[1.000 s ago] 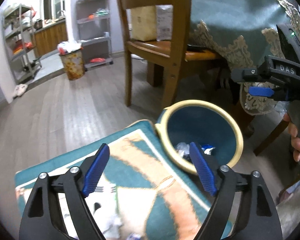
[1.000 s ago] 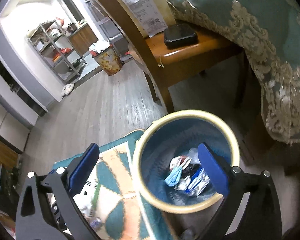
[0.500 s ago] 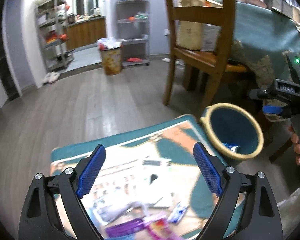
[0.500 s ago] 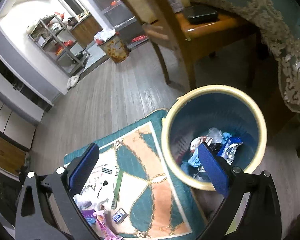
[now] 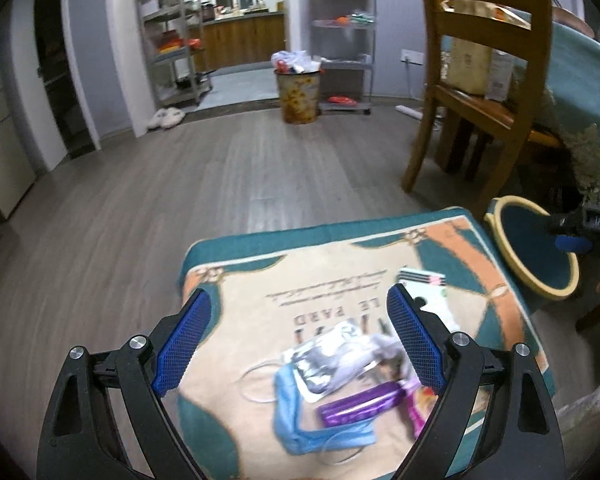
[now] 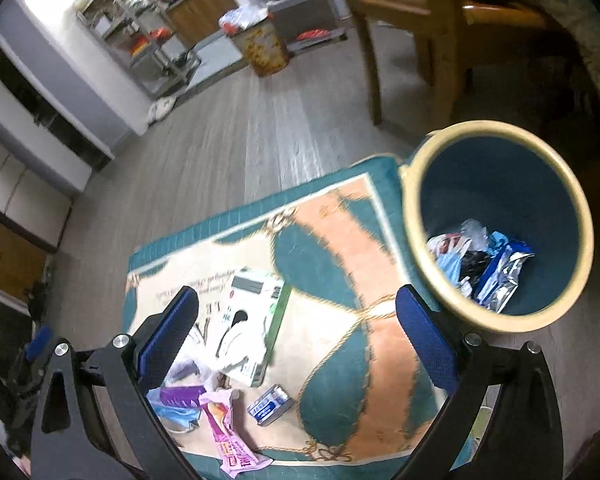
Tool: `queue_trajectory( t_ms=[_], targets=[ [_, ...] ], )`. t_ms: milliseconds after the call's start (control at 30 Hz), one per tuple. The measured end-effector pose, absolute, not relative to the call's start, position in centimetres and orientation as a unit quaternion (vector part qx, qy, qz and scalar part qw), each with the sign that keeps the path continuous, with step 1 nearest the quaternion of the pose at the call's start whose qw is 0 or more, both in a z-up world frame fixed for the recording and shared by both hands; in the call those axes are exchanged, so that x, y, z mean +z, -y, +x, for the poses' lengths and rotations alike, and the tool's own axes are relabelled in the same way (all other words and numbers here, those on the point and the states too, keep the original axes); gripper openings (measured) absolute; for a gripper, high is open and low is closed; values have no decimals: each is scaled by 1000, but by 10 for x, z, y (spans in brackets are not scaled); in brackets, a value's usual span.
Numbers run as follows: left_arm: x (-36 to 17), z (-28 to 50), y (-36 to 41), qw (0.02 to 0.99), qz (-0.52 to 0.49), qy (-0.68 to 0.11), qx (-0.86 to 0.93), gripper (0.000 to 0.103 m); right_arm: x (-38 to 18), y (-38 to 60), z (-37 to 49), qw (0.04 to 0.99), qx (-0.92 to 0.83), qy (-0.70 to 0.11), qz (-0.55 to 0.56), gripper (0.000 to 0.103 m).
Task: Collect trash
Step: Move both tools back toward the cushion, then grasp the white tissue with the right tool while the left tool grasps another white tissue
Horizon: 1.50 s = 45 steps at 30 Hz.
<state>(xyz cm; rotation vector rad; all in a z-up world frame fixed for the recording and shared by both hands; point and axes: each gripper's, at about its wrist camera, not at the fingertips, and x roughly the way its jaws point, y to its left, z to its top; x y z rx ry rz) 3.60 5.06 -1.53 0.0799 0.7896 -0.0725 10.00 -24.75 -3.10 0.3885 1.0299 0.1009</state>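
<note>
Left wrist: face mask [image 5: 300, 412] between spread jaws.

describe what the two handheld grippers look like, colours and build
Both match: the left gripper and the right gripper each have two black angular plastic arms with triangular cut-outs and silver round bolt heads at the joints. The jaws carry blue pads with a fine grid texture. In the left wrist view, a green light glows at the right edge, near the right gripper's dark body. No sleeve is visible.

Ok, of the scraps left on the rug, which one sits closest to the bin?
The small blue packet, lying alone right of the pink wrapper. The purple wrapper and blue mask lie farther from the bin.
</note>
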Motion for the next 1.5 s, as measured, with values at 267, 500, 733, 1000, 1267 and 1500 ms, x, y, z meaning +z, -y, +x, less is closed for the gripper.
queue_trajectory(
  t_ms=[267,500,733,1000,1267,1500],
  targets=[
    [-27,39,-78,917,34,-397,-14,89,-54,191,108,850,72,-512,98,97],
    [-40,52,-89,909,31,-416,-8,89,-83,151,112,831,100,-544,58,97],
    [-45,64,-101,905,7,-425,-6,89,-106,117,110,813,133,-566,15,86],
    [-56,76,-105,897,-2,-443,-5,89,-129,113,112,796,143,-588,-15,52],
    [-76,84,-86,881,9,-473,-23,89,-121,123,119,796,160,-584,15,13],
    [-101,84,-62,860,13,-507,-59,89,-96,155,136,818,136,-553,73,12]
  ],
)
